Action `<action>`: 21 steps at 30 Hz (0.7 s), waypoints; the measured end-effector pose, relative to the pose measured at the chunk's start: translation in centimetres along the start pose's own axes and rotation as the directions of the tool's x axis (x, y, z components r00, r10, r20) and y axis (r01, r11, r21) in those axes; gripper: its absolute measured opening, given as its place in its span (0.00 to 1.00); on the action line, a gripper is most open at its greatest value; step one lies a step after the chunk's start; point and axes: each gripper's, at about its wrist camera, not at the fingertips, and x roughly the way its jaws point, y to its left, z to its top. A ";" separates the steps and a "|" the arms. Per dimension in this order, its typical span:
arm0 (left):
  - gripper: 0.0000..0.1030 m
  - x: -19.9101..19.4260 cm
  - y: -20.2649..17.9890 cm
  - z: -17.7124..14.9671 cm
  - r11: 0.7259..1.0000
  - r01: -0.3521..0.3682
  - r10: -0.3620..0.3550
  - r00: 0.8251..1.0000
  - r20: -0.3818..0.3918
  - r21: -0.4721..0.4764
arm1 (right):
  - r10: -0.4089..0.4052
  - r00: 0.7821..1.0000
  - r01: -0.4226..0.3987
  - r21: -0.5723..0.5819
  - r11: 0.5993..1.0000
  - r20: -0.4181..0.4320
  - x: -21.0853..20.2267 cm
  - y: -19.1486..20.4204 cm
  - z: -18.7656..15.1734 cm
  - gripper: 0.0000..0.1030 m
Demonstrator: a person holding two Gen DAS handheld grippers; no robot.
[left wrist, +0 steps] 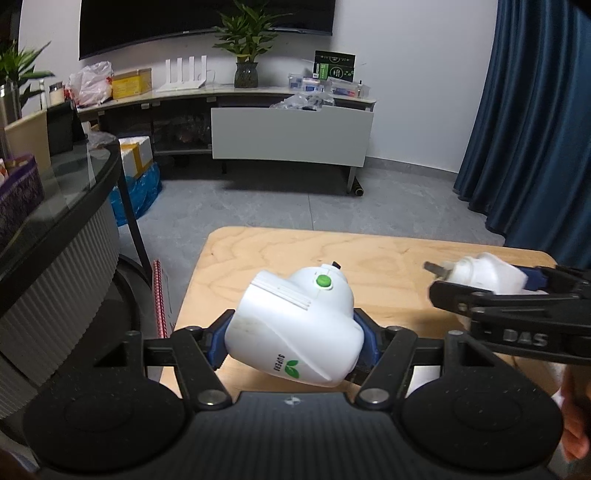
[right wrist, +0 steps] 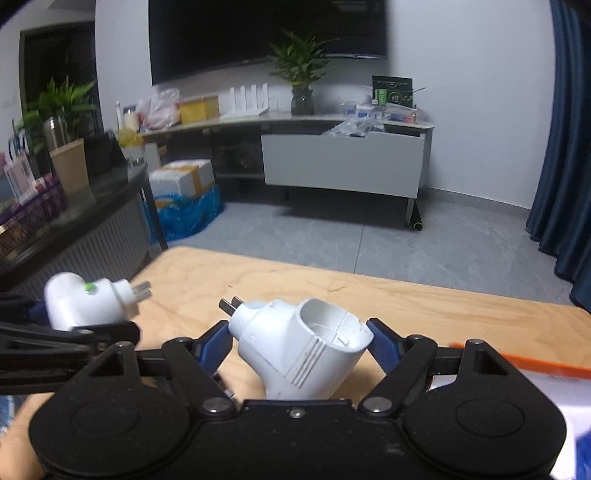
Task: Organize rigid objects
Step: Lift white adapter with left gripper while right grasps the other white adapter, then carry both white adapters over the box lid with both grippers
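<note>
Nearest, the left gripper (left wrist: pixel 293 338) clamps a white plug-in device (left wrist: pixel 295 326) between its blue pads (left wrist: pixel 218 341), held just above the wooden table (left wrist: pixel 369 254); the device has a green button (left wrist: pixel 324 281) on top and a green leaf logo low on its side. In the right wrist view the same device (right wrist: pixel 83 304) shows its metal prongs (right wrist: pixel 142 290) pointing toward the table's middle. The right gripper (right wrist: pixel 299 341) stands to its right with its jaws spread wide around a second white plug (right wrist: pixel 303 343), an open-ended shell with a round hollow facing up and dark prongs (right wrist: pixel 231 306) aimed left; the right pad (right wrist: pixel 382 349) sits against the shell's rim, while the left pad (right wrist: pixel 214 345) looks just beside the body, so I cannot tell whether it is truly gripped. Part of a hand (left wrist: pixel 576 432) shows at the edge by this gripper. Beyond the table lies grey floor (left wrist: pixel 258 206), a blue bag (right wrist: pixel 188 214) under white boxes (right wrist: pixel 184 177) on the left beside a dark counter (left wrist: pixel 55 206). Farthest back, a low cabinet (left wrist: pixel 291 134) runs along the white wall, carrying a potted plant (left wrist: pixel 245 44), a white router (left wrist: pixel 183 75) and small packages, with a dark screen (left wrist: pixel 207 22) above and blue curtains (left wrist: pixel 535 122) at right.
</note>
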 end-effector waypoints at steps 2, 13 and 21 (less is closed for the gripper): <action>0.65 -1.0 -0.4 0.0 1.000 -0.001 0.001 1.000 0.005 0.000 | -0.005 1.000 0.005 -0.001 1.000 0.012 -1.8 0.1 0.1 0.91; 0.65 -6.8 -3.4 -1.2 1.000 -0.017 0.017 1.000 0.014 0.021 | -0.029 0.999 0.027 0.068 0.997 0.032 -11.4 0.0 -1.5 0.91; 0.65 -9.9 -5.2 -2.8 1.000 -0.001 0.001 1.000 0.019 0.010 | -0.058 0.996 0.054 0.069 0.996 0.061 -16.9 -0.3 -3.0 0.91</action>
